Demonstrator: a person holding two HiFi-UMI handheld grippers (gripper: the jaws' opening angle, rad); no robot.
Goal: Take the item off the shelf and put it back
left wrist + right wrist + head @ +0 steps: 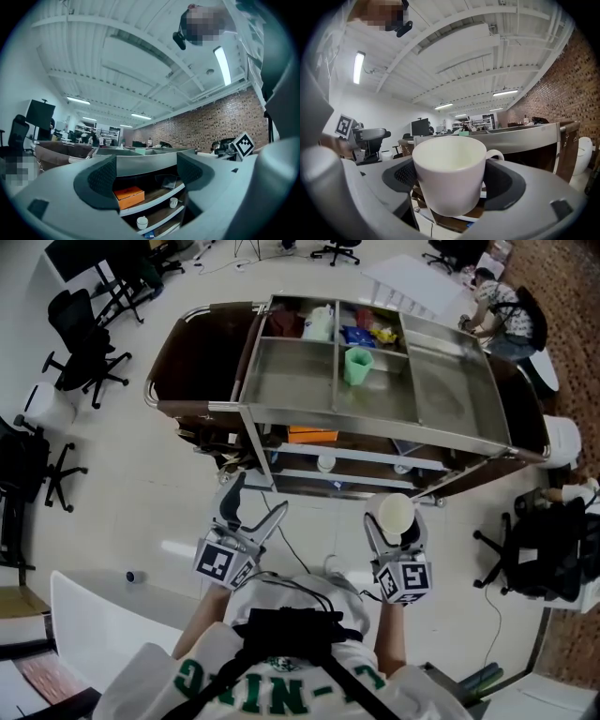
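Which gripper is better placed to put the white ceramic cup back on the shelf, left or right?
Right. The right gripper clamps the white ceramic cup upright, in front of the steel cart's wooden shelves. The left gripper is open and empty.

Mug (450, 173): you see white glazed ceramic, smooth and glossy.
Pads (405, 174): on your right gripper (452, 180), they look like dark matt rubber, finely dimpled; the shell is matt grey plastic.
Cart top (291, 381): you see brushed metal with a dull sheen.
Cart shelves (156, 196): wood look, matt.
Box (128, 196): orange, matt, card-like.
Floor (141, 493): smooth, lightly glossy.
Wall (206, 126): rough brick.
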